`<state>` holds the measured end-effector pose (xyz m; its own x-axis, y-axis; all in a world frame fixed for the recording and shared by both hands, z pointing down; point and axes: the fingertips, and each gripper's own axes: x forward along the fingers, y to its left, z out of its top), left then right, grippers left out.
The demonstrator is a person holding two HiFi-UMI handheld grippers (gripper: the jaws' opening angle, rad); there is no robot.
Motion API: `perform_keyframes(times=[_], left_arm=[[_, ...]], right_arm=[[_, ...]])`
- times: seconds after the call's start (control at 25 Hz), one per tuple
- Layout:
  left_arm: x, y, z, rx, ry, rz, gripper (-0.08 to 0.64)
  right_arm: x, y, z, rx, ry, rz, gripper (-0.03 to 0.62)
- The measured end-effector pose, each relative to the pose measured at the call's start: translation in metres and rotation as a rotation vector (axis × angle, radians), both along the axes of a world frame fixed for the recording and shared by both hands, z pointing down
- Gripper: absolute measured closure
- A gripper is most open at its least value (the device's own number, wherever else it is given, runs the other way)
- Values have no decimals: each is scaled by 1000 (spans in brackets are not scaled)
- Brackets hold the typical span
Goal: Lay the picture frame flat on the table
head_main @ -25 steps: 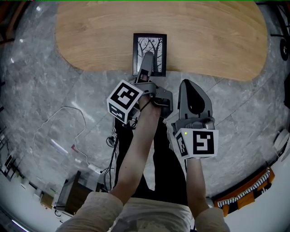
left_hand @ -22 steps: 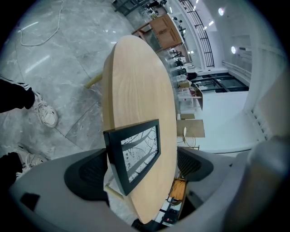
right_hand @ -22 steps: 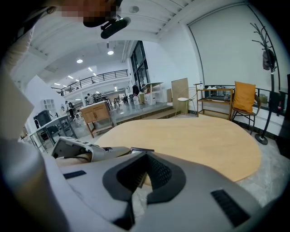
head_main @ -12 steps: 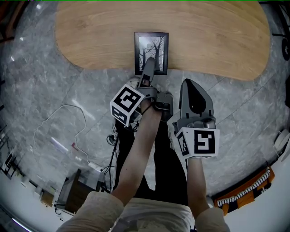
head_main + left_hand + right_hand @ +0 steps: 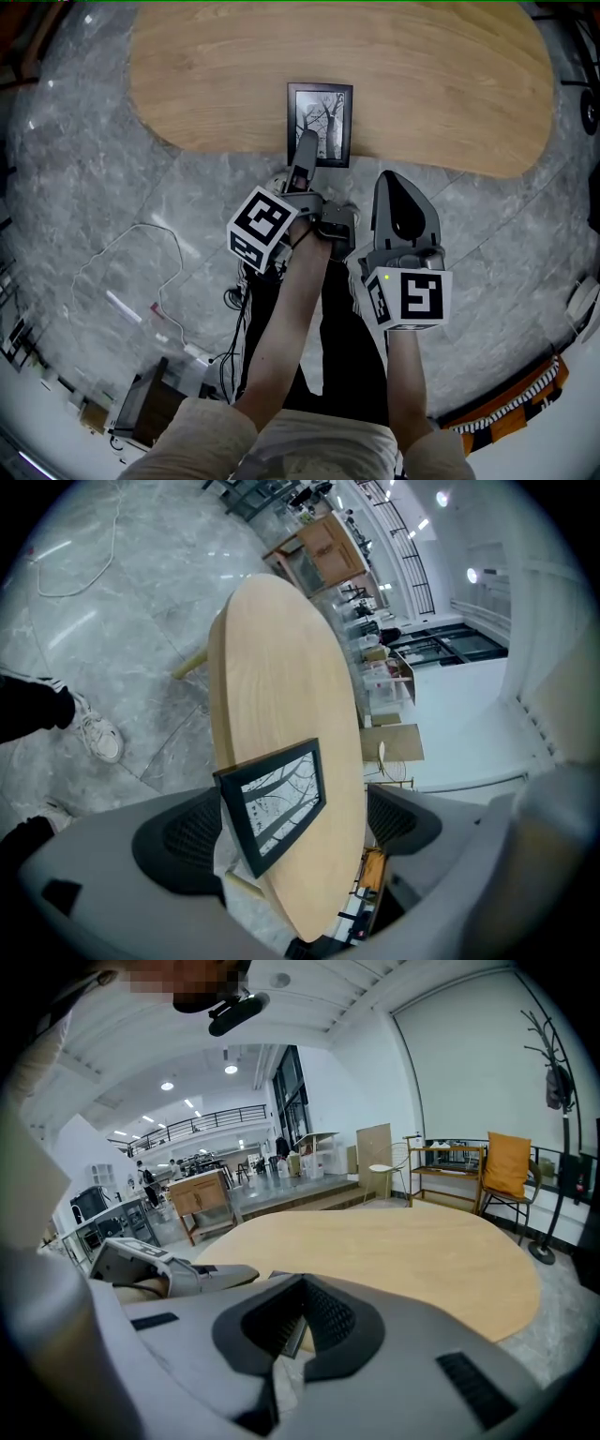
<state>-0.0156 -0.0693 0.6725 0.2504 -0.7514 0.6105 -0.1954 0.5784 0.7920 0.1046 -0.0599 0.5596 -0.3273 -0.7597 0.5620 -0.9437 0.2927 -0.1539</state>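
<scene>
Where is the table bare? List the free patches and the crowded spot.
The table is bare left of the frame out to the left rim, right of it out to the right rim, and along the far side behind it. Crowded only at the near edge's middle: the frame sits there with the left gripper at it, jaws apart.

Picture frame [image 5: 323, 117] lies on the table [image 5: 441, 75] at its near edge, directly ahead of the left gripper [image 5: 306, 148], in line between its parted jaws. Table runs on ahead and to both sides. Right gripper [image 5: 398, 192] sits just right of the left one, short of the table edge, over the floor [image 5: 112, 216].
</scene>
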Motion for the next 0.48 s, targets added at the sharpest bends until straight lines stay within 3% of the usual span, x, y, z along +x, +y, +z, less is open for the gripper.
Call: perform_keyframes(times=[0.12,0.28,0.48], left_arm=[[-8,-14,-30,65,-66,36,97],[-16,-41,-75,148,-100,51,97],[-21,-75,-167,309,-165,104,97]], right_arm=[[4,-8,-14,26,10,11,586],[12,-27,-44,78,18,55,586],[15,-57,-108,170,34,78,586]])
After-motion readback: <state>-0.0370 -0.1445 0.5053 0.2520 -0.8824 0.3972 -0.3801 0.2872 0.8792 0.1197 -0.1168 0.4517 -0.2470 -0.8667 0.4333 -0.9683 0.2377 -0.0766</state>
